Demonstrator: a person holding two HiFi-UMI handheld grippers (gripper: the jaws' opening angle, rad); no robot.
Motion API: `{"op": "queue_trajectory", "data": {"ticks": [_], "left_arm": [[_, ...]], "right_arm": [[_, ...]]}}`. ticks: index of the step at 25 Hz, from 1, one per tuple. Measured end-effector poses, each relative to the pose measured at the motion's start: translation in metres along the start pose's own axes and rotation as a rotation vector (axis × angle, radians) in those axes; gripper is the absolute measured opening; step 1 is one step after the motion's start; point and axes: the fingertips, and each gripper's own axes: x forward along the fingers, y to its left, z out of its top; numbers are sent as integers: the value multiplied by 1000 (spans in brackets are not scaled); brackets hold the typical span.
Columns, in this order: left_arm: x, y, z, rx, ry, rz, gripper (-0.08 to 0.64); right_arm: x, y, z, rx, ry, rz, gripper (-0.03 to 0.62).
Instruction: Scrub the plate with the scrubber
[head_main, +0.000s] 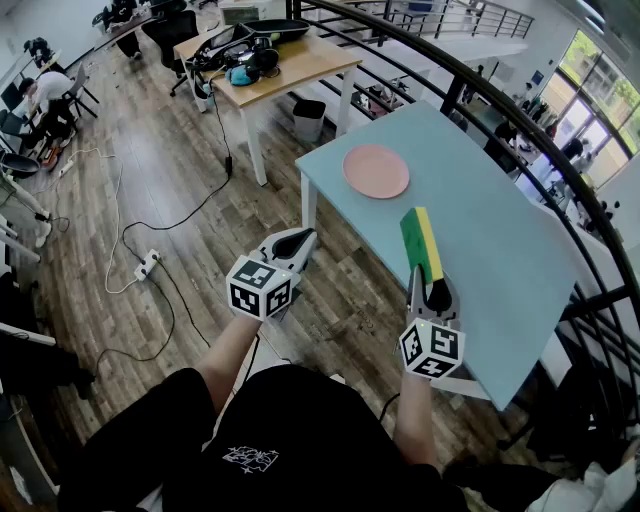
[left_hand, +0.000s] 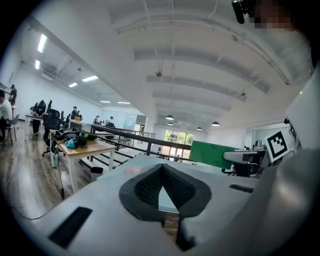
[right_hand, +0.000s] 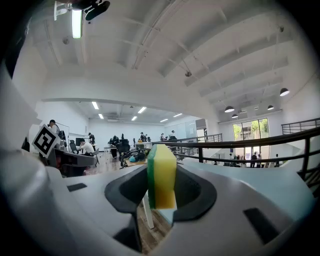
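Observation:
A round pink plate lies on the light blue table, near its far corner. My right gripper hovers over the table's near left edge, shut on the lower end of a green and yellow scrubber that stands upright, short of the plate. In the right gripper view the scrubber fills the gap between the jaws. My left gripper hangs over the wooden floor, left of the table, shut with nothing in it. In the left gripper view the jaws meet at their tips and the plate shows faintly beyond them.
A wooden desk with bags and gear stands behind the table, a bin under it. A dark railing curves along the table's far side. Cables and a power strip lie on the floor at left.

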Motion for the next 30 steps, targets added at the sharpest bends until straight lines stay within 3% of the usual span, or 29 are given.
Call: {"op": "queue_trajectory", "data": {"ticks": [7, 13, 20, 30], "left_arm": [[-4, -8, 4, 39, -23, 34, 8], [-5, -24, 32, 106, -92, 53, 8], [-12, -49, 59, 155, -156, 75, 8], [-16, -81, 44, 149, -158, 111, 8]], "right_arm": [[-9, -10, 2, -6, -16, 6, 133], [-17, -20, 17, -30, -56, 24, 133], [-33, -21, 40, -65, -102, 99, 138], [-51, -43, 26, -54, -94, 140, 140]]}}
